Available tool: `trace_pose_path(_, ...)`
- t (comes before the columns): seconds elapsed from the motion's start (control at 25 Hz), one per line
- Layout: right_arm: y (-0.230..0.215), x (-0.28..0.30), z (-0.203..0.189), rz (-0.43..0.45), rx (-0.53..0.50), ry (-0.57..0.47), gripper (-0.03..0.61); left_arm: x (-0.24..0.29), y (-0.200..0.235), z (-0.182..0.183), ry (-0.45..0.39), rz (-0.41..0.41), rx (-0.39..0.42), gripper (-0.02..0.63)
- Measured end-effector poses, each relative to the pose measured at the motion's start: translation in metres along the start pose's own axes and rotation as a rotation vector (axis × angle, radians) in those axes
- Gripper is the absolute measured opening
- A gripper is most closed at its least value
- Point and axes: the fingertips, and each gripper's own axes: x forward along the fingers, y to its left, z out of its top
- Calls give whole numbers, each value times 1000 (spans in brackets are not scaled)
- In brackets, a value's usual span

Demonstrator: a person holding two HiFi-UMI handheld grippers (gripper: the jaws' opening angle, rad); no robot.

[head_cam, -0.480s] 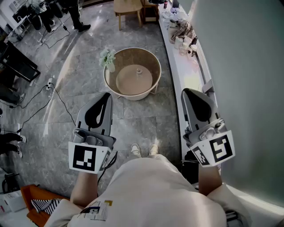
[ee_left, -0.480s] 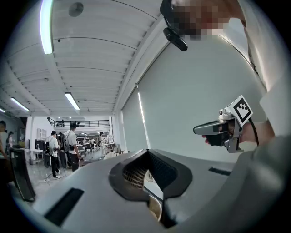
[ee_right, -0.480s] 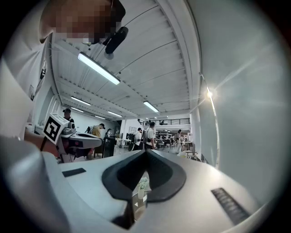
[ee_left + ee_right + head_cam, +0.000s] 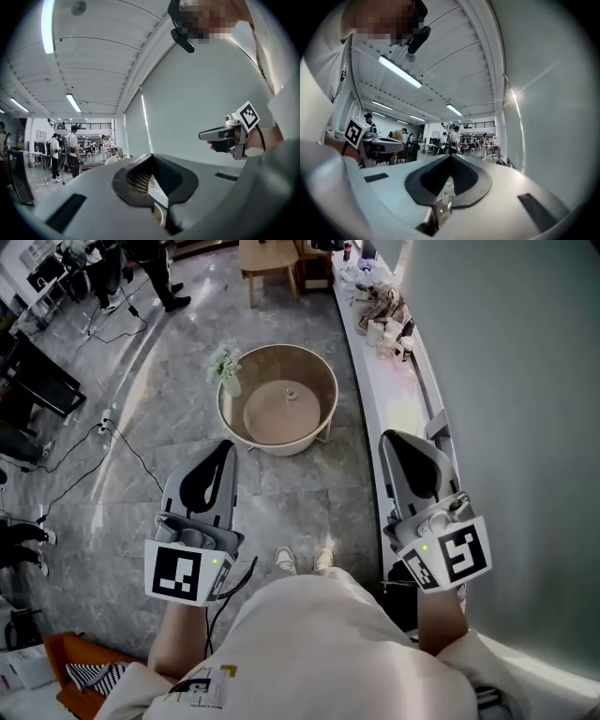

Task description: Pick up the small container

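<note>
A round beige table [image 4: 278,397] with a raised rim stands on the floor ahead of me. A small pale container with a knob [image 4: 292,393] sits at its centre. A little white vase of flowers [image 4: 226,367] stands on its left rim. My left gripper [image 4: 224,446] is held level at waist height, well short of the table, jaws shut and empty. My right gripper [image 4: 400,437] is level beside it, also shut and empty. In the left gripper view the jaws [image 4: 152,158] meet at the tip; the right gripper view shows its jaws [image 4: 450,157] together the same way.
A long white ledge [image 4: 398,399] runs along the grey wall on the right, with cups and clutter [image 4: 384,313] at its far end. A wooden stool [image 4: 269,261] stands beyond the table. Cables [image 4: 122,442] trail over the grey tile floor at left. People stand in the far room.
</note>
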Motion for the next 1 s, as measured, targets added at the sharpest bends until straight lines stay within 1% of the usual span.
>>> trace_pose_path(0.2,-11,-4,-2,4,1,-2,6,8,-10,-2,14,2,20,8)
trace_pose_path(0.4,-26,-13,-3,8,-7,1,6,18,-24,-5,26,4,13,8)
trace_pose_path(0.6,-45,-21,-6,25,-2,-7,6,26,-37,-4,38,28,29,8)
trace_pose_path(0.84,-74,-28,-33,40,19,0,6,50,-63,-17,52,39,43,8)
trace_pose_path(1.0,-68,-32,-26,48,21,-7,6,39,-64,-21,76,44,1,8)
